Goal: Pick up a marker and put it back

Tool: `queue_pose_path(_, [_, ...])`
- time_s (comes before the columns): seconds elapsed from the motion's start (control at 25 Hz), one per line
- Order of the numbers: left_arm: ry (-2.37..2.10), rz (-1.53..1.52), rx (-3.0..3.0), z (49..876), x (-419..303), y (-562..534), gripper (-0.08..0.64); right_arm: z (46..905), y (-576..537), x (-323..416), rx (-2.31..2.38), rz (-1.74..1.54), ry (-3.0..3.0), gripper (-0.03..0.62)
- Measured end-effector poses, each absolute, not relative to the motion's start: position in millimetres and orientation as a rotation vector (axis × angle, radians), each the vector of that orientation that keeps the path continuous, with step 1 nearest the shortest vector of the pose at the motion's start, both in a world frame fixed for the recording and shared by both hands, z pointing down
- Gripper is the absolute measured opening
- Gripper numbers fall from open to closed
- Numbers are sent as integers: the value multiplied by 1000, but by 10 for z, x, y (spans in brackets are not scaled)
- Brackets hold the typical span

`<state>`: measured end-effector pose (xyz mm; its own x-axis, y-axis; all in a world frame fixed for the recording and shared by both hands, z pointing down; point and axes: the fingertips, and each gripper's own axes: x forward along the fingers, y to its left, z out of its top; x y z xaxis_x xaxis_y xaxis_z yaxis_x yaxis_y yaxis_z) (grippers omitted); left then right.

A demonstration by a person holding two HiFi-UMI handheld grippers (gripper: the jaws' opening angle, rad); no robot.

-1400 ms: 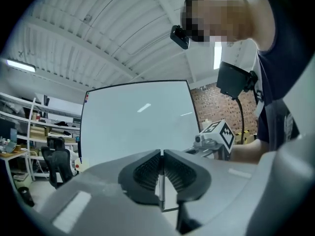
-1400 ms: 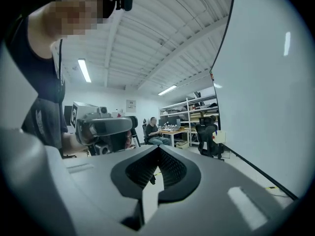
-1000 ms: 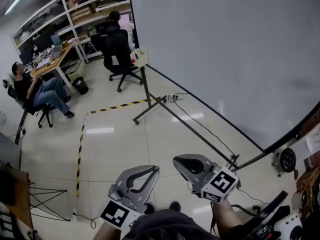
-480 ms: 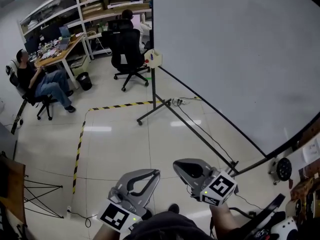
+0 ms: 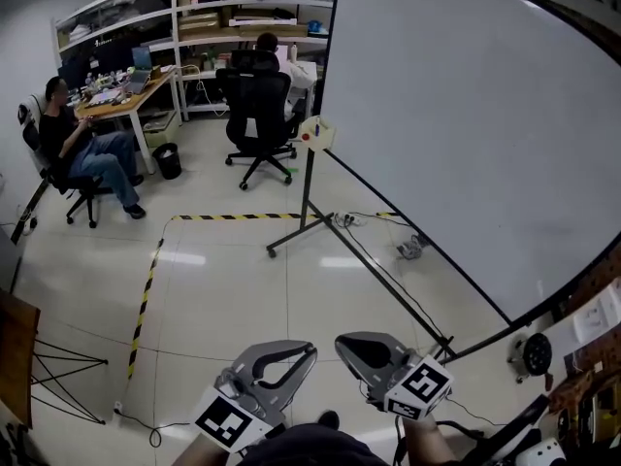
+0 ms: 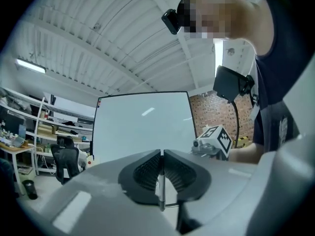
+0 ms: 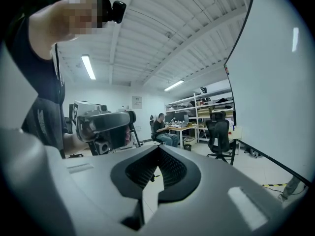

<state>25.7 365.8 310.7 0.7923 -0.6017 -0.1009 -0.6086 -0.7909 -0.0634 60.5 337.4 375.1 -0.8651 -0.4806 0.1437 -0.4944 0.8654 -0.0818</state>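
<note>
A large whiteboard [image 5: 466, 144] on a black stand fills the right of the head view. At its left edge hangs a small cream holder [image 5: 316, 132] with red and blue bits on it, too small to tell as markers. Low in that view, over the floor and far from the holder, my left gripper [image 5: 310, 349] and right gripper [image 5: 342, 319] are side by side. The left gripper [image 6: 161, 153] has its jaws shut tip to tip with nothing between them. The right gripper [image 7: 158, 147] is shut and empty too. Each gripper view shows the other gripper beside it.
The stand's legs [image 5: 309, 227] and a floor cable with a power strip [image 5: 409, 249] run under the board. Yellow-black tape [image 5: 146, 289] marks the floor. Two people sit at the back, one at a desk [image 5: 73, 139], one in a black chair [image 5: 260, 95] by shelves [image 5: 233, 8].
The head view has shifted: the whiteboard and its holder have slid right and down in the picture, with more of the back room showing. Both grippers keep their place at the bottom, still shut.
</note>
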Motion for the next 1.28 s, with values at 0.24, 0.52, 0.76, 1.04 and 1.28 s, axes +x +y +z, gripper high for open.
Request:
queue_pose_path(0.24, [964,163,-2907,3065,160,3731,21,3804,3463,575,797,201,-2902,0])
queue_pose_path(0.52, [944,170,-2916,3066,245,3727,21,3881,3479,711,846,248,-2895,0])
queue_pose_path(0.76, [941,133,-2910,3064,373,3728,21,3905,3469,861,874,278,-2912,0])
queue_pose_path(1.04, [968,68,-2903,3122,568,3677,21,3976,3414,1056,871,323,-2940,0])
queue_pose_path(1.28, [977,19,-2875,3150,778,3633,21,3993,3418,1251,835,309,-2970,0])
